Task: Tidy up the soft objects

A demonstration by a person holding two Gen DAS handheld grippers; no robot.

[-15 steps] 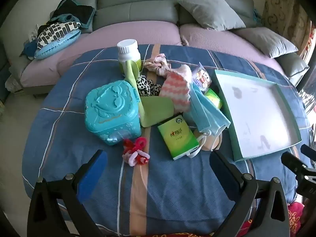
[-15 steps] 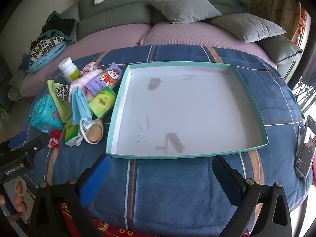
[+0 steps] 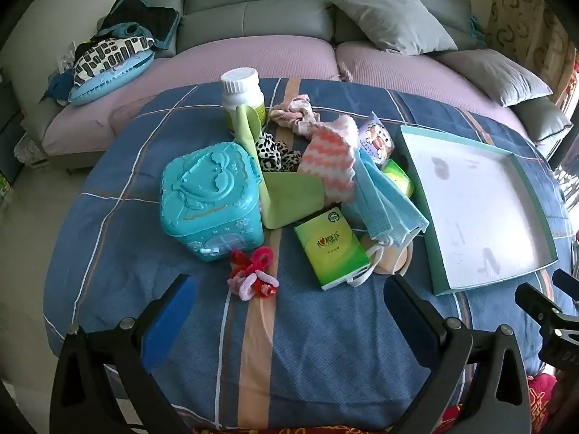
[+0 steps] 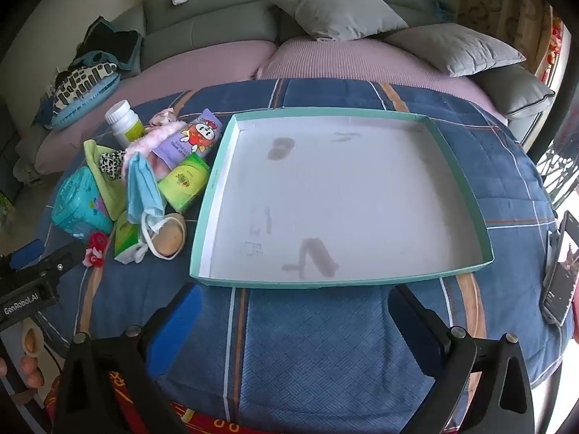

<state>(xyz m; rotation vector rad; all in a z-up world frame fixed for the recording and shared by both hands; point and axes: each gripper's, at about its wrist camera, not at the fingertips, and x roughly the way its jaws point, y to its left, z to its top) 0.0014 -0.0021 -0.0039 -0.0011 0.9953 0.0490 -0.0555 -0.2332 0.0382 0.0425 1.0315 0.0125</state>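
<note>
A pile lies on the blue plaid cloth: red and pink hair ties (image 3: pixel 253 276), a blue face mask (image 3: pixel 385 204), a pink-and-white striped cloth (image 3: pixel 327 161), a leopard scrunchie (image 3: pixel 271 152), a pink scrunchie (image 3: pixel 295 114) and a green cloth (image 3: pixel 289 199). My left gripper (image 3: pixel 287 311) is open and empty, just short of the hair ties. My right gripper (image 4: pixel 295 320) is open and empty before the shallow teal-rimmed tray (image 4: pixel 343 284). The mask (image 4: pixel 143 190) also shows in the right wrist view.
A teal plastic case (image 3: pixel 210 199), a white bottle (image 3: pixel 242 97), green tissue packs (image 3: pixel 331 246) and a snack packet (image 3: pixel 376 141) sit in the pile. A phone (image 4: pixel 561 271) lies at the right edge. A sofa with grey cushions (image 4: pixel 340 7) stands behind.
Both grippers have shifted only slightly; the views are almost the same. Nothing was picked up or let go.
</note>
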